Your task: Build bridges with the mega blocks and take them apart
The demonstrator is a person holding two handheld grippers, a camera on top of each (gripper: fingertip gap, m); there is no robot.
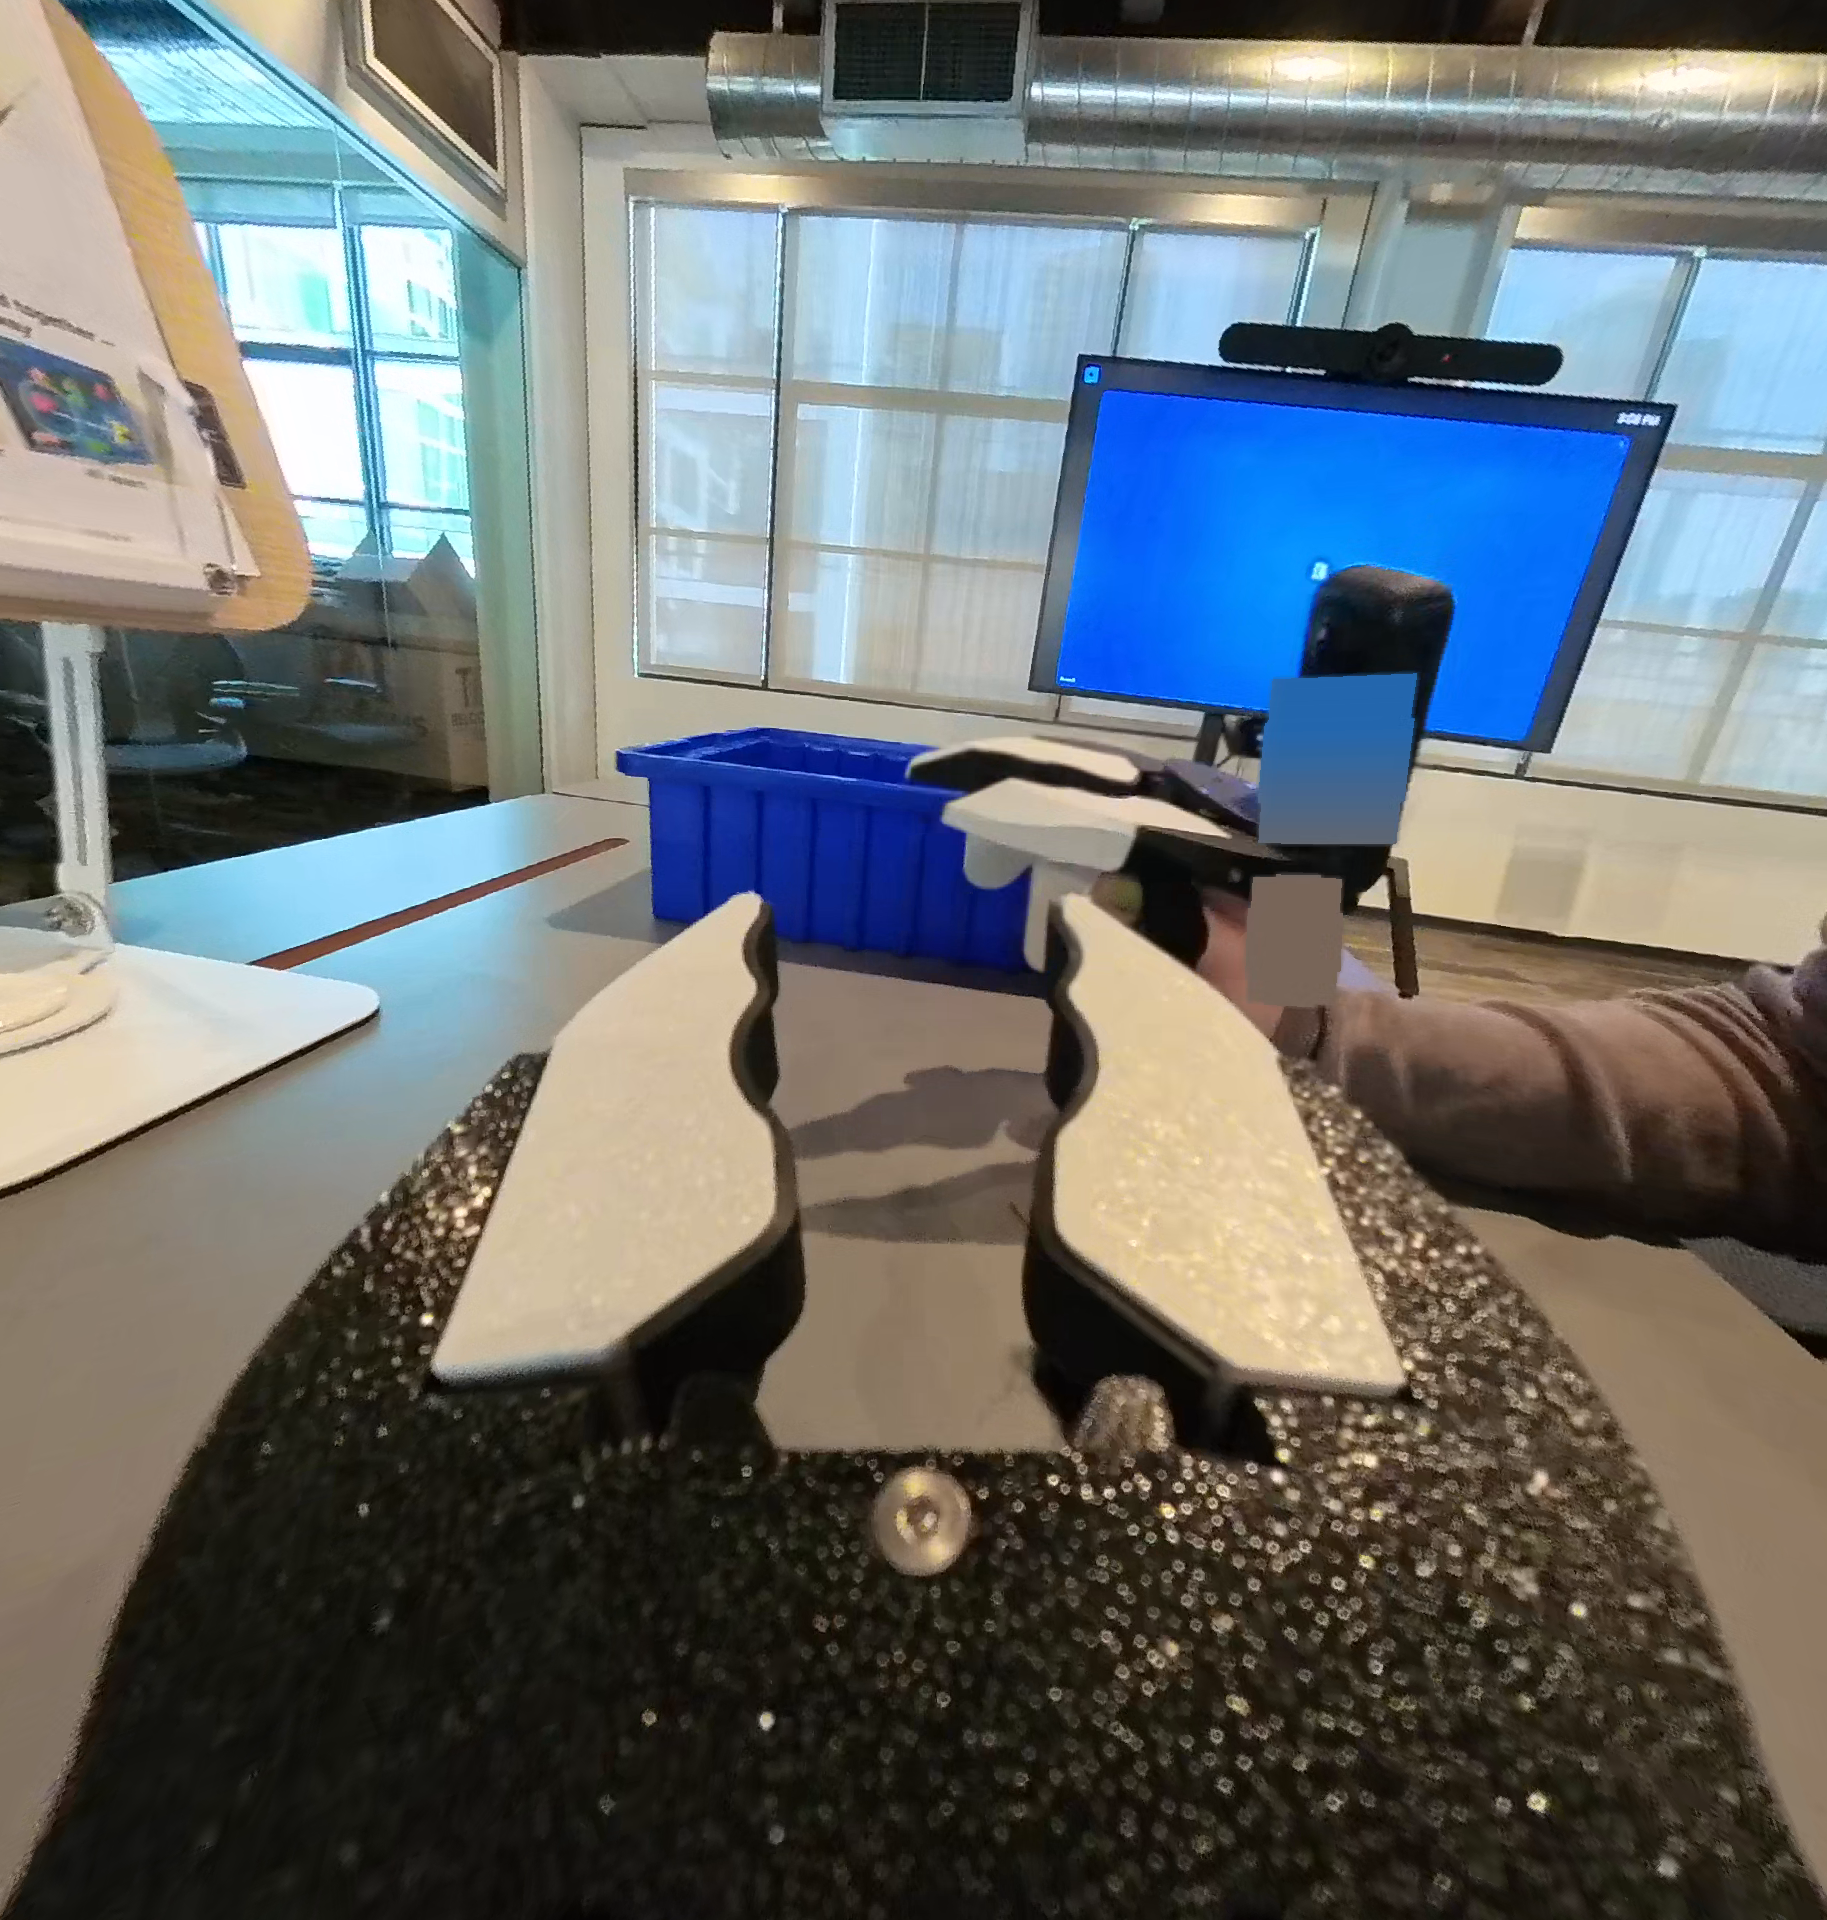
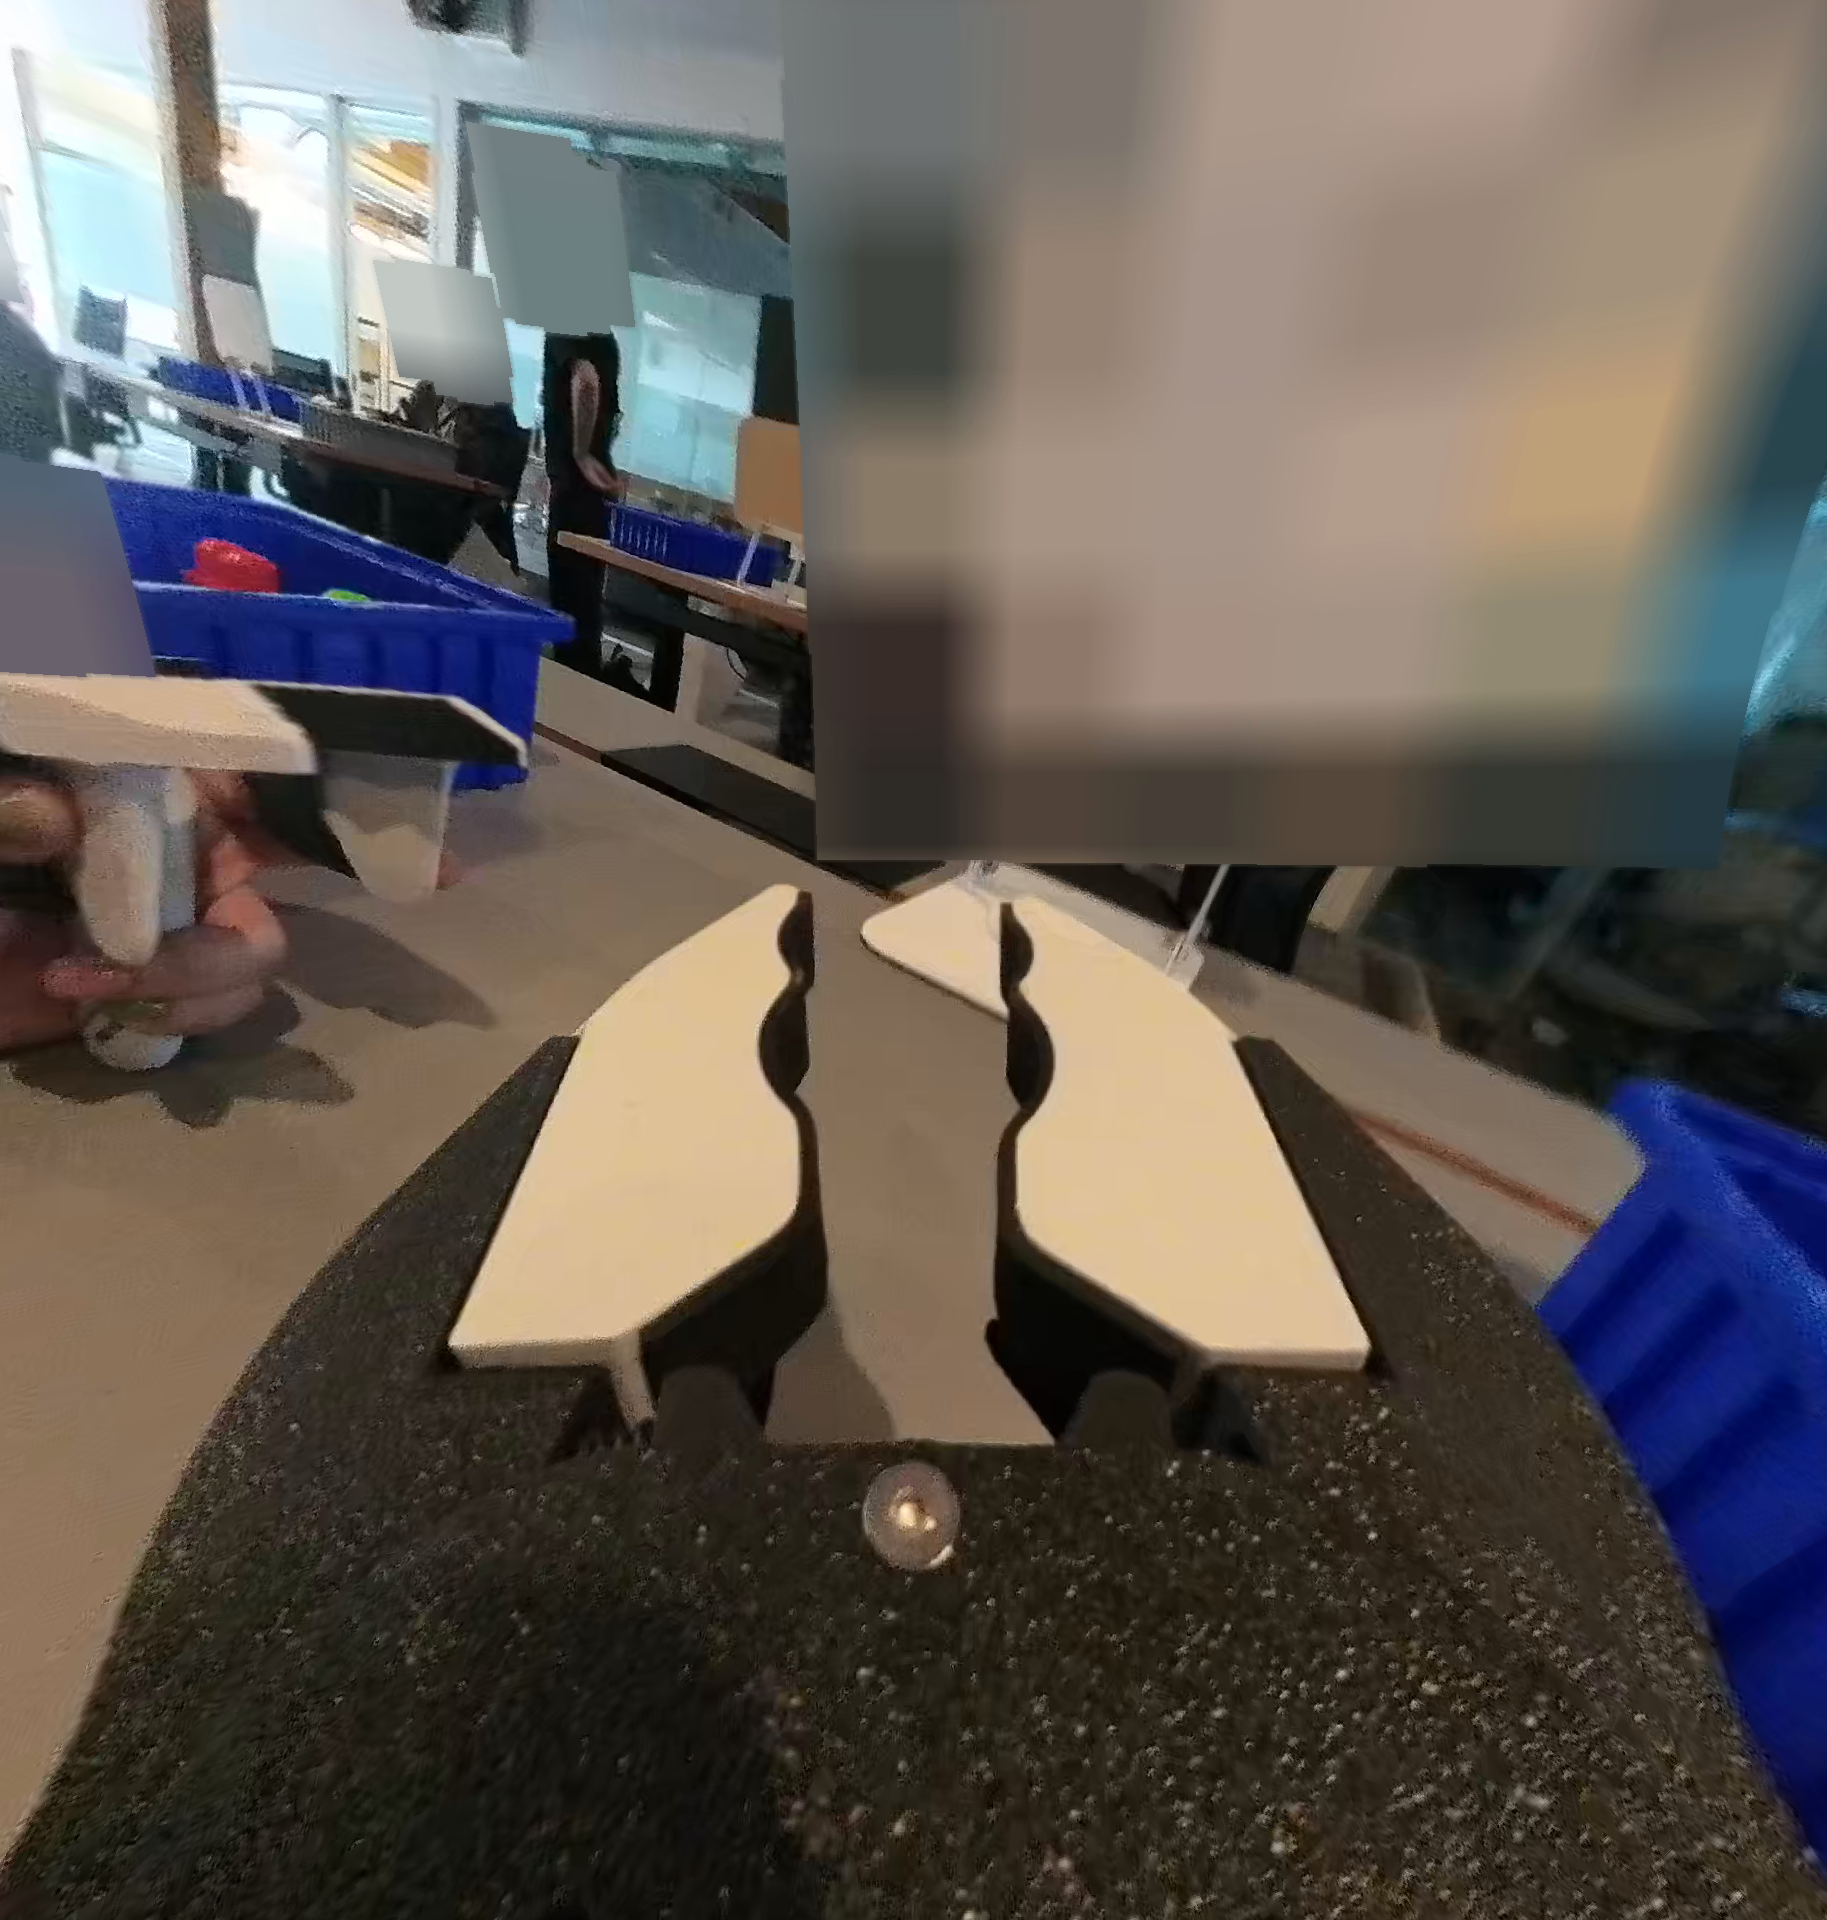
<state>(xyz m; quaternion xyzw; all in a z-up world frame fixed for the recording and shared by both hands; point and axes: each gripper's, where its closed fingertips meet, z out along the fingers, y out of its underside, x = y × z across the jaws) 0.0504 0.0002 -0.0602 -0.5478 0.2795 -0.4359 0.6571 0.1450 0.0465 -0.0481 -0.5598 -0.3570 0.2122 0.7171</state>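
Observation:
No block is on the grey table (image 1: 452, 997) in front of me. A red mega block (image 2: 228, 566) and a green one (image 2: 348, 595) lie in a blue bin (image 2: 369, 623) at the left of the right wrist view. My left gripper (image 1: 909, 935) is open and empty above the table, pointing at a blue bin (image 1: 815, 831). My right gripper (image 2: 904, 914) is open and empty, low over the table. Each gripper also shows in the other's view: the right one (image 1: 1044, 800) to the left gripper's front right, and the left one (image 2: 265, 727) at the left edge.
A document stand (image 1: 109, 312) on a white base (image 1: 161, 1049) stands at the left. A monitor (image 1: 1345, 551) is beyond the table. Another blue bin (image 2: 1740, 1299) is close on the right gripper's right. A person (image 2: 576, 468) stands by far tables. Some 11 cm of space lies between my two pairs of fingers.

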